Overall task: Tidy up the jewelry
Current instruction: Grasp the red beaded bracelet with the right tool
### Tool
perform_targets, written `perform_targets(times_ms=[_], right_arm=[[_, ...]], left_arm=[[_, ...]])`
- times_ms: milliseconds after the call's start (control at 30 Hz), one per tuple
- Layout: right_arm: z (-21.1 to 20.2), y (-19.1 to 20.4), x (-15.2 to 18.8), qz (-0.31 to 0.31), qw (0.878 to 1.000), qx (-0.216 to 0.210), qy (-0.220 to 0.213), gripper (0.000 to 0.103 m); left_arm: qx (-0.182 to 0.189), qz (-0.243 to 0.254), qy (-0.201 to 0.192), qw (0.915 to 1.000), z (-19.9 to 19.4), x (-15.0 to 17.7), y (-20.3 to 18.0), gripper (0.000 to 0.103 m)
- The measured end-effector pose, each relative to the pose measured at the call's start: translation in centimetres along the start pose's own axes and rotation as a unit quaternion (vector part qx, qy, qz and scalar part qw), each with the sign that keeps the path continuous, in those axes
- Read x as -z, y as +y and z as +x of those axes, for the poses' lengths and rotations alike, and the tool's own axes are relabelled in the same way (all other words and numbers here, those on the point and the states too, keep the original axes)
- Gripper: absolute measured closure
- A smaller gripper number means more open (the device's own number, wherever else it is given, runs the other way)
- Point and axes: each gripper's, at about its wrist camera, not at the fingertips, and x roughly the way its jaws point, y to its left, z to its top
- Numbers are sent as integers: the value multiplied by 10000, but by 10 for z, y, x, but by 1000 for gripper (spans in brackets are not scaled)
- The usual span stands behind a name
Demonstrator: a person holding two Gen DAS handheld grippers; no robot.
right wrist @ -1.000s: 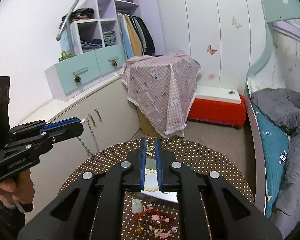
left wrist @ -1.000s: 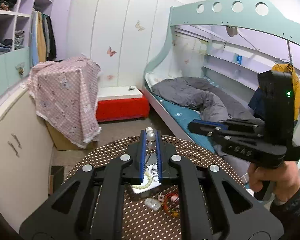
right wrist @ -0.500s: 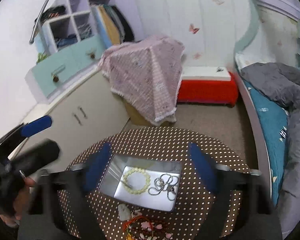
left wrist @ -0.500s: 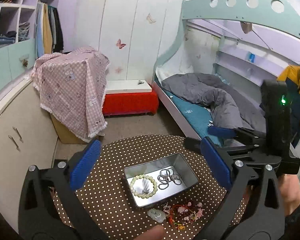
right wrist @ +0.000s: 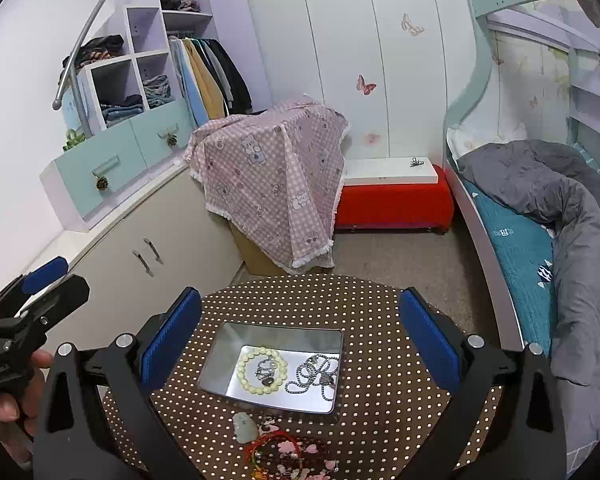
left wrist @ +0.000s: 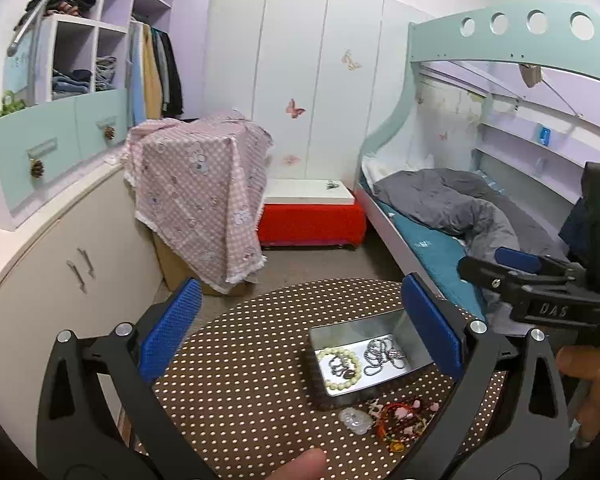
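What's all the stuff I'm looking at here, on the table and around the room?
Table: one, brown with white dots, foreground.
Metal tin: one, silver, open, on the table.
Bead bracelet: one, pale yellow-green, in the tin's left half.
Small chain: one, silver, lying inside the bracelet's ring.
Chain necklace: one, silver, in the tin's right half.
Pale pendant: one, whitish, on the table before the tin.
Red string bracelet: one, red with pink charms, beside the pendant.
Checked cloth: one, pink, draped over a box.
Bench: one, red, white top.
Bed: one, teal sheet, grey quilt.
Left tool: open, empty.
Right tool: open, empty.
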Motion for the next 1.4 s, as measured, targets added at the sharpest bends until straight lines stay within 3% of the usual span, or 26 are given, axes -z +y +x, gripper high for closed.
perform_targets(times_ms=[300,667,833,1100,1200,1267,1400], right_arm=[[-28,10,5,-43,9997,116,-219,8],[-60,8,33,-111,9986,266,-437,8],[-54,14,61,-327,9985,376,-208,8],[-17,33,124,-812,9947,173,605,8],[-1,41,141,-963,9914,-15,881,22],[11,44,151,-1057,9882,-106,1102,40],[27,48,164,-1167,9839,-210,1339,57]], left_arm=[[-293,-51,-129,9995,-26,17,8,6],[-420,-160,55,9990,-33,53,15,6],[-512,-156,192,9984,-31,72,19,6],[-483,-226,539,9971,-20,103,19,6],[-447,-247,708,9962,-13,115,20,6],[-442,-267,807,9954,-10,120,20,6],[-404,-309,978,9939,-2,130,18,6]])
